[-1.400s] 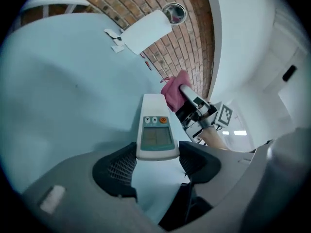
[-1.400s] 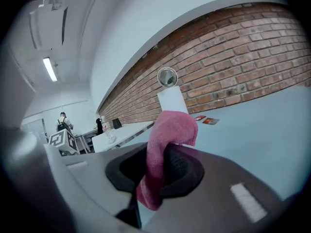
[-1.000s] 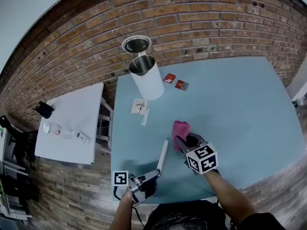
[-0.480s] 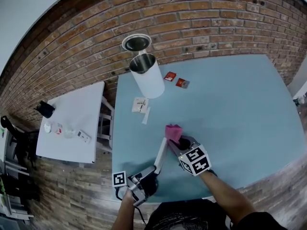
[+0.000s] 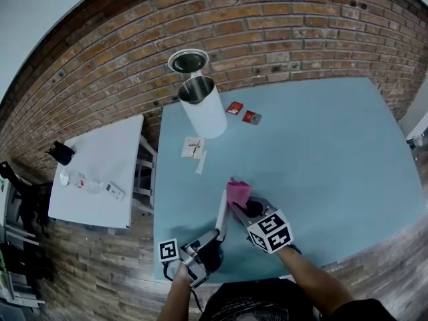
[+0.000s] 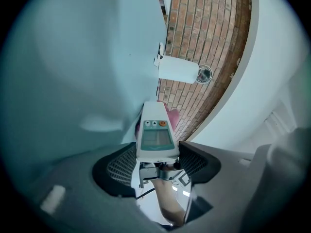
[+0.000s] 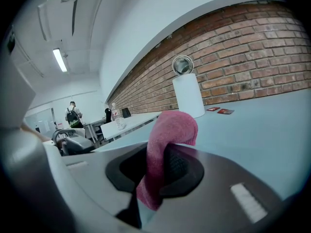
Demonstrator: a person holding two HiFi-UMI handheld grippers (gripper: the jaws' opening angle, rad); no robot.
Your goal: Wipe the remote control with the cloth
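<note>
My left gripper (image 5: 212,238) is shut on the near end of a long white remote control (image 5: 221,214), held just above the blue table (image 5: 321,146) near its front edge. In the left gripper view the remote (image 6: 155,136) lies between the jaws with its screen and buttons showing. My right gripper (image 5: 242,206) is shut on a pink cloth (image 5: 238,191), which bulges out past the jaws and rests against the right side of the remote's far end. The cloth (image 7: 167,144) hangs folded between the pads of the right gripper (image 7: 158,174).
A tall white cylinder (image 5: 204,107) lies tipped at the table's back left, a round metal lid (image 5: 188,61) beyond it. Two red packets (image 5: 242,112) and paper scraps (image 5: 194,149) lie behind the remote. A white side table (image 5: 100,169) with small items stands to the left.
My right gripper has carried the pink cloth leftward and nearer, from apart from the remote to up against its far end. The left gripper and remote have barely shifted.
</note>
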